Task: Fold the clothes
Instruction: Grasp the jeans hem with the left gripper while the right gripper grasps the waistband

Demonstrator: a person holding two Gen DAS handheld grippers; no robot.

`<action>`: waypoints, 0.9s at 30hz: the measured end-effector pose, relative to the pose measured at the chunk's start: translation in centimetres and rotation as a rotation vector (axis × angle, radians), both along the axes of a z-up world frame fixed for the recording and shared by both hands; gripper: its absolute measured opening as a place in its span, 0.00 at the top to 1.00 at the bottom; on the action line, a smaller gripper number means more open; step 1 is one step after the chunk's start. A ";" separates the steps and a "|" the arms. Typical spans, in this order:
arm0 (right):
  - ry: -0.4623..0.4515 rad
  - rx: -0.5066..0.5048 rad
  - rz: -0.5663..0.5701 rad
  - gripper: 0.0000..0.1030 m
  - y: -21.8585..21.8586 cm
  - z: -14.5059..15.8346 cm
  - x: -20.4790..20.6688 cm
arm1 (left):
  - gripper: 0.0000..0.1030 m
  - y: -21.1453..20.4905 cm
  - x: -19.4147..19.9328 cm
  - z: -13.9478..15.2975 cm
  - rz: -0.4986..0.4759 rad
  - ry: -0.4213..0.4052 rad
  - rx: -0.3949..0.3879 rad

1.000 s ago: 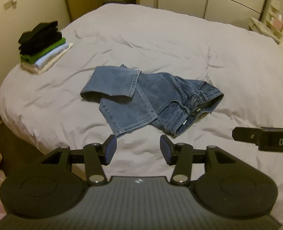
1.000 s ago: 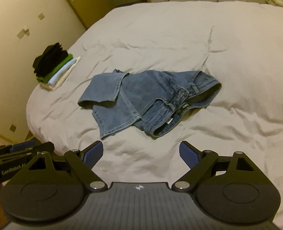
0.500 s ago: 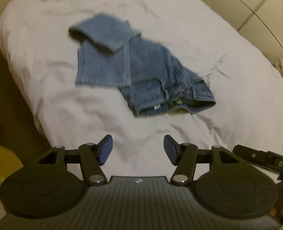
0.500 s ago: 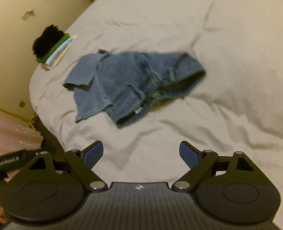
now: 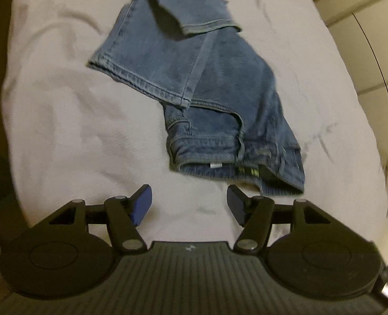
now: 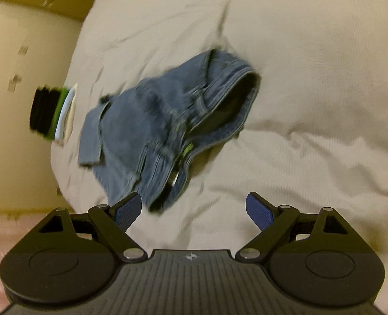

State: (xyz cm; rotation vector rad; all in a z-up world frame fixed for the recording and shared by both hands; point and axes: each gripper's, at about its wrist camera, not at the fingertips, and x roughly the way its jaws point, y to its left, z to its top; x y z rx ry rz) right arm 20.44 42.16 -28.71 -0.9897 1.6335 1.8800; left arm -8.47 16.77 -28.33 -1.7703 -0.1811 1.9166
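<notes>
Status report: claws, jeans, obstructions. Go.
Left claw open, empty. Right claw open, empty. Jeans crumpled on bed, unfolded. Nothing blocking.

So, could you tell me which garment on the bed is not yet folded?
The blue jeans, lying crumpled mid-bed with the waistband gaping. The other garments sit in a folded stack at the bed's far edge.

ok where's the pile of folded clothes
In the right wrist view, the folded pile sits at the bed's far left edge, just left of the jeans.
</notes>
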 end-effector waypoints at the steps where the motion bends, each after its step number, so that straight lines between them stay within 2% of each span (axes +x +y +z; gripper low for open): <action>1: 0.003 -0.018 -0.021 0.14 0.7 -0.8 -0.2 | 0.43 0.6 -0.6 -1.1 0.015 -0.016 0.007; 8: -0.012 -0.094 -0.138 0.14 4.7 -5.3 -1.3 | 0.39 3.2 -4.3 -7.0 0.092 -0.073 -0.001; 13: -0.024 -0.118 -0.191 0.14 6.5 -7.7 -1.9 | 0.37 5.1 -5.7 -9.9 0.075 -0.105 -0.013; 14: -0.026 -0.123 -0.199 0.14 6.7 -8.1 -2.0 | 0.44 4.5 -5.4 -9.8 0.073 -0.105 -0.003; 15: -0.027 -0.129 -0.206 0.14 6.8 -8.4 -2.1 | 0.59 4.0 -5.1 -9.6 0.071 -0.104 0.008; 16: -0.027 -0.129 -0.206 0.14 6.9 -8.5 -2.2 | 0.67 3.5 -4.8 -9.4 0.069 -0.103 0.018; 17: -0.028 -0.129 -0.205 0.14 6.9 -8.6 -2.3 | 0.87 3.0 -4.5 -9.2 0.067 -0.102 0.028; 20: -0.013 -0.121 -0.171 0.16 6.5 -8.5 -2.9 | 0.90 1.5 -3.6 -8.7 0.061 -0.100 0.058; 23: 0.068 -0.108 -0.084 0.33 5.0 -7.6 -3.8 | 0.90 -0.1 -2.8 -8.2 0.056 -0.097 0.088; 25: 0.127 -0.114 -0.030 0.37 3.5 -7.3 -4.5 | 0.90 -1.1 -2.2 -7.8 0.052 -0.095 0.108; 27: 0.143 -0.138 -0.002 0.38 1.9 -7.6 -5.0 | 0.90 -2.2 -1.6 -7.5 0.048 -0.094 0.128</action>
